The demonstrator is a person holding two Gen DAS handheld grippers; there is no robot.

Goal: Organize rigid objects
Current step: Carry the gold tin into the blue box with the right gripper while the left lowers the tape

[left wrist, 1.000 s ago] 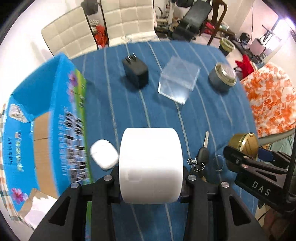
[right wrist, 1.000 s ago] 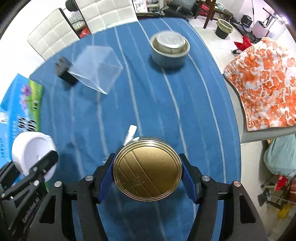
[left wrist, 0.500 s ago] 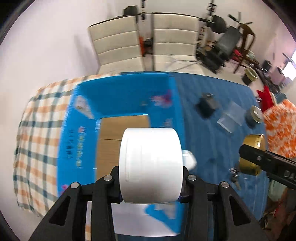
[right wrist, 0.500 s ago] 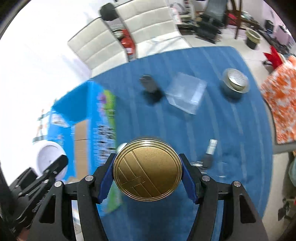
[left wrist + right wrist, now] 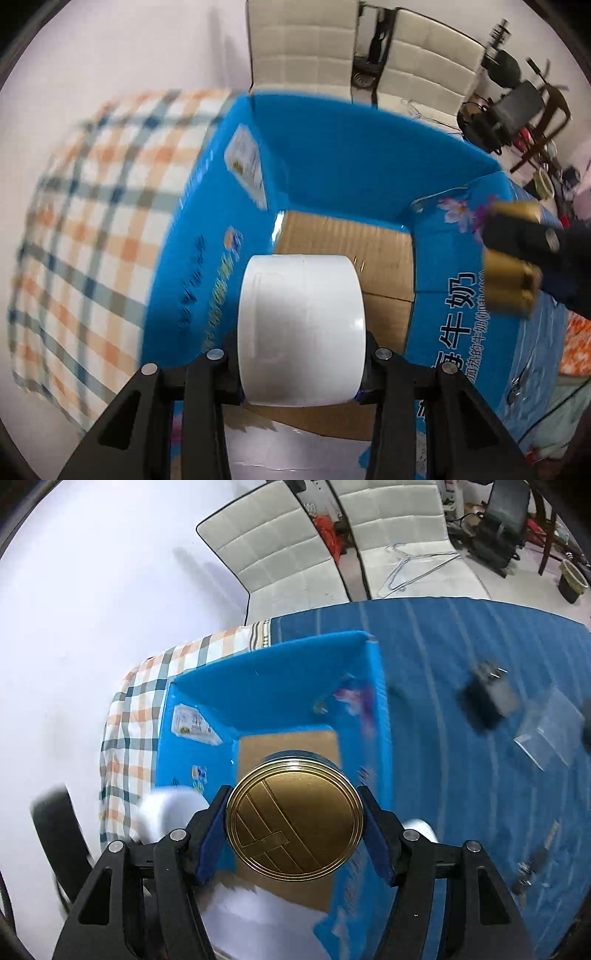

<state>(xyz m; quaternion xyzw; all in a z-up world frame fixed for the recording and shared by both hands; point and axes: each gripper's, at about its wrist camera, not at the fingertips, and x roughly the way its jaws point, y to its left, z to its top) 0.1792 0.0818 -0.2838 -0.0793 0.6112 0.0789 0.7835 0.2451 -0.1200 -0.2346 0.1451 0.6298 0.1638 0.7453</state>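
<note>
The left gripper (image 5: 301,363) is hanging over the open blue carton (image 5: 369,155), its fingers clamped on the two flat ends of a white roll (image 5: 300,328). The roll is sitting dead centre in the left wrist view, above the bare brown cardboard floor (image 5: 384,254) of the carton, with the carton's blue walls rising at twelve, nine and three o'clock around it.

Over at three o'clock in that same view, the right gripper (image 5: 517,254) is coming in blurred, carrying the gold tin (image 5: 511,288) above the carton's right-hand wall.

From the right wrist view, the right gripper (image 5: 293,834) is gripping the gold tin (image 5: 294,821) by its sides, the blue pads (image 5: 212,830) pressing on the rim at nine and three o'clock, the lid facing the camera. The tin is hovering over the carton's open mouth (image 5: 288,742). The white roll (image 5: 168,812) is showing at nine o'clock of the tin, blurred.

Out on the blue striped cloth (image 5: 461,775), a black plug adapter (image 5: 491,694) and a clear plastic box (image 5: 550,731) are lying at two o'clock, keys (image 5: 535,860) at four o'clock. A checked cloth (image 5: 92,240) is lying at nine o'clock of the carton.
</note>
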